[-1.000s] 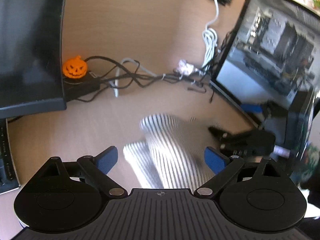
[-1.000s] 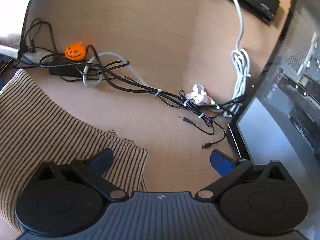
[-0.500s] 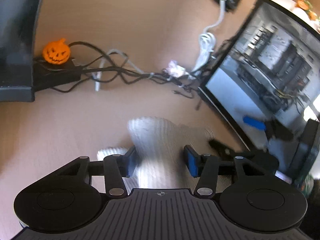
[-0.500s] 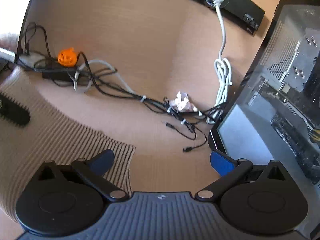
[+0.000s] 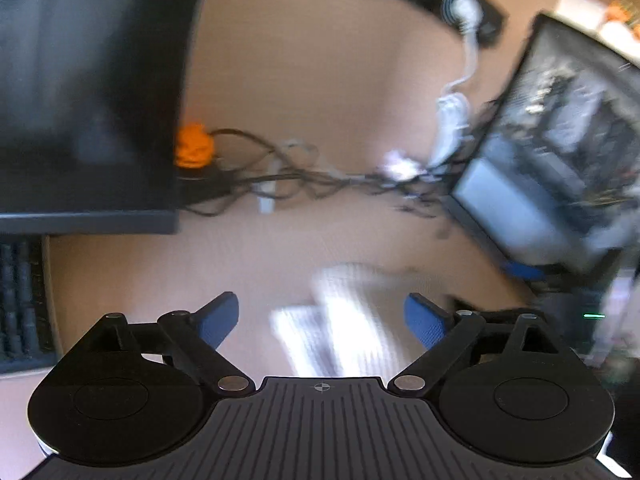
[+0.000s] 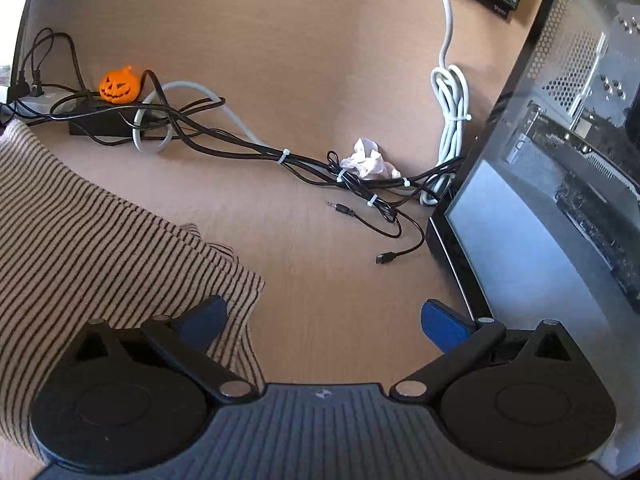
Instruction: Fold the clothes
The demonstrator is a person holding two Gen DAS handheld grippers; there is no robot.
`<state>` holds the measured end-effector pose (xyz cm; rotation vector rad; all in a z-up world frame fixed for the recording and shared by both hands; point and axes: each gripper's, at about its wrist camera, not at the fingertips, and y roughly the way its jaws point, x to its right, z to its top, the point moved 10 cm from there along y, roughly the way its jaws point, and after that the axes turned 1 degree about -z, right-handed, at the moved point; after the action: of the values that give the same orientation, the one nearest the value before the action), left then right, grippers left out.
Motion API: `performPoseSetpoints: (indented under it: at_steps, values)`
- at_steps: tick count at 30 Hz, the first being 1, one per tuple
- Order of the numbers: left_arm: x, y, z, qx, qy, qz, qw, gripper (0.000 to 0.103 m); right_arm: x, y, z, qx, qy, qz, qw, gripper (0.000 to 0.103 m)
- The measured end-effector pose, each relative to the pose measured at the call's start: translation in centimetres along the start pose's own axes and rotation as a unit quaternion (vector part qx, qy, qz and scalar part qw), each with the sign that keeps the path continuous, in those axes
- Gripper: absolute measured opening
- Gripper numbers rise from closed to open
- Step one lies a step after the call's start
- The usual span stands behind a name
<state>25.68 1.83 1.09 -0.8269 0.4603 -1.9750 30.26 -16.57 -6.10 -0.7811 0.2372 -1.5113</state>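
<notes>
The left gripper has just been opening its fingers, which stand wide apart with nothing clamped; the striped garment lies blurred on the tabletop in the lower middle of the left wrist view, between and just beyond the two blue pads, untouched by either. Its pale folded strip seems to run from the lower middle up toward the centre of the frame, roughly along the line the fingers point — though motion blur hides the exact edge.

In the right wrist view the right gripper is likewise spread and empty; the striped garment fills the left and lower left of the frame, its hem corner ending just beside the left blue finger, which sits over the cloth, while the right finger hangs over bare tabletop.

My reading is that the left hand is the nearer one for the next pinch, since cloth lies straight between its fingers; the right would have to shift leftward in its frame. Open wood lies ahead in both views — but tangled cables, an orange pumpkin and a crumpled paper bound the far side, and a glass-sided computer case closes off the right.
</notes>
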Motion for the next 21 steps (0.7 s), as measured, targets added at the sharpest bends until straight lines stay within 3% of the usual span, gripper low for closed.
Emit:
performPoseSetpoints:
  at_steps: [4, 7, 14, 21]
  values:
    - [2.8, -0.4, -0.5, -0.003, -0.019, -0.092, 0.9956, 0.093, 0.0, 0.2, 0.0, -0.002, 0.002, -0.002, 1.000, 0.103]
    - [3.9, 1.6, -1.5, -0.031, -0.043, -0.130, 0.9901, 0.093, 0.1, 0.2, -0.1, -0.005, 0.010, 0.000, 1.000, 0.103]
    - [1.8, 7.5, -3.6, -0.095, -0.083, -0.085, 0.9884, 0.091, 0.4, -0.3, -0.8, -0.018, 0.027, 0.007, 0.999, 0.103]
    - [0.6, 9.8, -2.0, -0.086, -0.055, -0.054, 0.9933, 0.092, 0.0, -2.2, -2.3, -0.057, 0.054, 0.031, 0.996, 0.103]
